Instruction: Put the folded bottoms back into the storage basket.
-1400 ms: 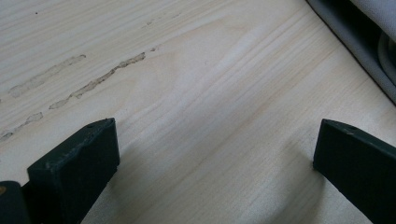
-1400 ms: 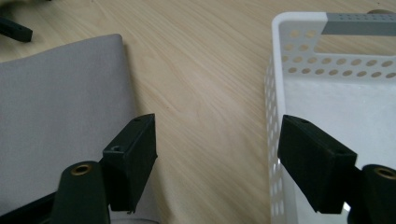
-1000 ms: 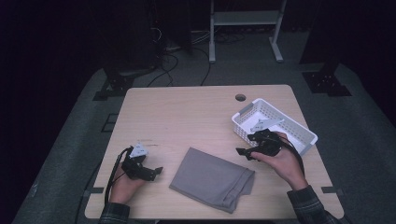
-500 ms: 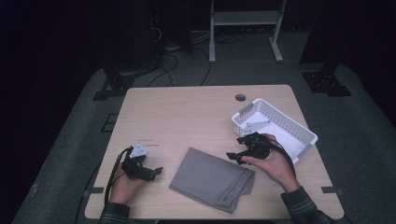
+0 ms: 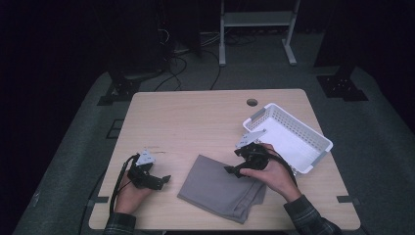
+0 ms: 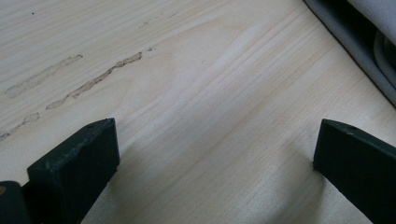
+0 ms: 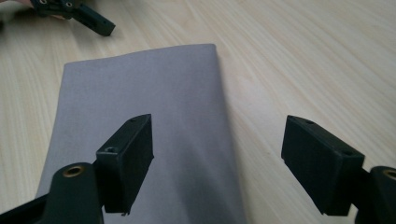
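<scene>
Now that right gripper has moved from basket over folded cloth, fingers apart, grasp likely; left gripper idle, fingers apart

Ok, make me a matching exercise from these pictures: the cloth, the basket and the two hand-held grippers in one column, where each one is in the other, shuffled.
Things:
1. grey cloth
2. white basket
3. left hand-held gripper
4. right hand-held gripper

Places:
A. open over bare wood near the table's front left
B. at the table's right side, beside the round hole
C. open over the cloth's far right edge
D. folded flat at the front centre, between the two hands

Pairs: 1-D, 2-B, 3-A, 4-C
</scene>
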A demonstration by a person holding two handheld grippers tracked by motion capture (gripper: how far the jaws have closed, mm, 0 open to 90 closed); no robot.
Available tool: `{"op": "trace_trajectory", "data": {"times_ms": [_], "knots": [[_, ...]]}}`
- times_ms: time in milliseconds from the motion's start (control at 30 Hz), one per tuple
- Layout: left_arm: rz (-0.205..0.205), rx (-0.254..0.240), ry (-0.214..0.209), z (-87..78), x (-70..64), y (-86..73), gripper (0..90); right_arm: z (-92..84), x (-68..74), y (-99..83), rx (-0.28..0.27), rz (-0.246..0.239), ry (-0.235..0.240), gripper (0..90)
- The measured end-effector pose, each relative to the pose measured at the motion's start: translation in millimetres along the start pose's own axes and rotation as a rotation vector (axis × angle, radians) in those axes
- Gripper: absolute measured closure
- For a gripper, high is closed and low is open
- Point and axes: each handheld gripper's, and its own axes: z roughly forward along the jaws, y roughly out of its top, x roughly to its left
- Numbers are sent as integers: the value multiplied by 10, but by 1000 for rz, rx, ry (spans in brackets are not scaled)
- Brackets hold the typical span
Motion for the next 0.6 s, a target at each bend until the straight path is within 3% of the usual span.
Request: {"op": "trace_trajectory", "data": {"times_ms": [600], "knots": [[4, 1, -4, 3, 2, 4, 0, 279, 48, -79, 70, 6, 28, 132]]}}
